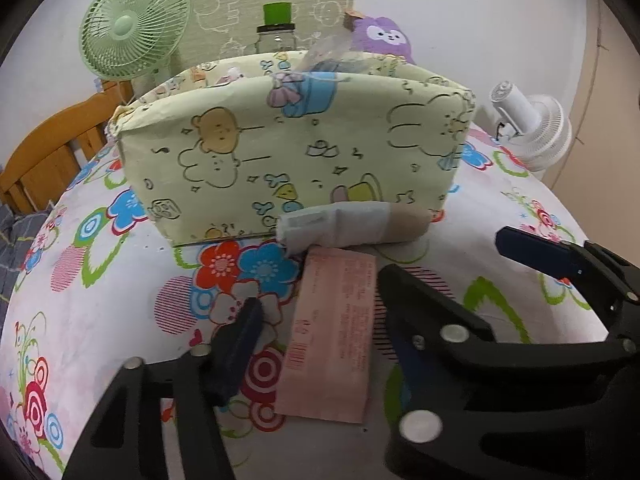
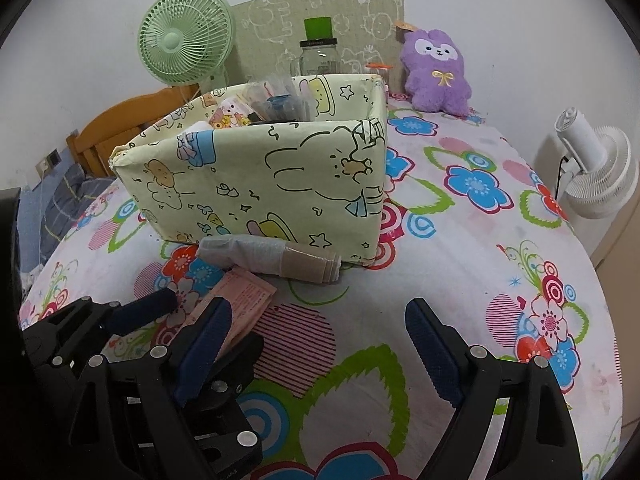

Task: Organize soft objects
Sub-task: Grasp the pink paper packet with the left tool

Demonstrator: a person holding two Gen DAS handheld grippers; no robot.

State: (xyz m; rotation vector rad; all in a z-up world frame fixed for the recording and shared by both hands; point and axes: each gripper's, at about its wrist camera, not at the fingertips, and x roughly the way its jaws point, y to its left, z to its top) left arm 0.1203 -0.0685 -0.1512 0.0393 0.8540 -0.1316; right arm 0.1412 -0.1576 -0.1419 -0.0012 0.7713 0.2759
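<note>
A flat pink packet (image 1: 332, 332) lies on the flowered bedsheet (image 1: 100, 320). My left gripper (image 1: 320, 288) straddles it. Its right finger sits at the packet's right edge, and the left pad (image 1: 236, 348) stands a little clear of the left edge, so the jaws are open around the packet. A beige rolled bandage (image 1: 352, 224), half in clear wrap, lies against the front of the pale green cartoon box (image 1: 296, 140). In the right wrist view my right gripper (image 2: 320, 344) is open over bare sheet, just right of the packet (image 2: 244, 296). A purple plush (image 2: 436, 72) sits behind the box (image 2: 260, 176).
The box holds several small packets. A green fan (image 2: 184, 36), a glass jar with a green lid (image 2: 319, 52) and a patterned board stand at the back. A white fan (image 2: 596, 168) is off the bed's right edge, a wooden headboard (image 1: 52, 148) at the left.
</note>
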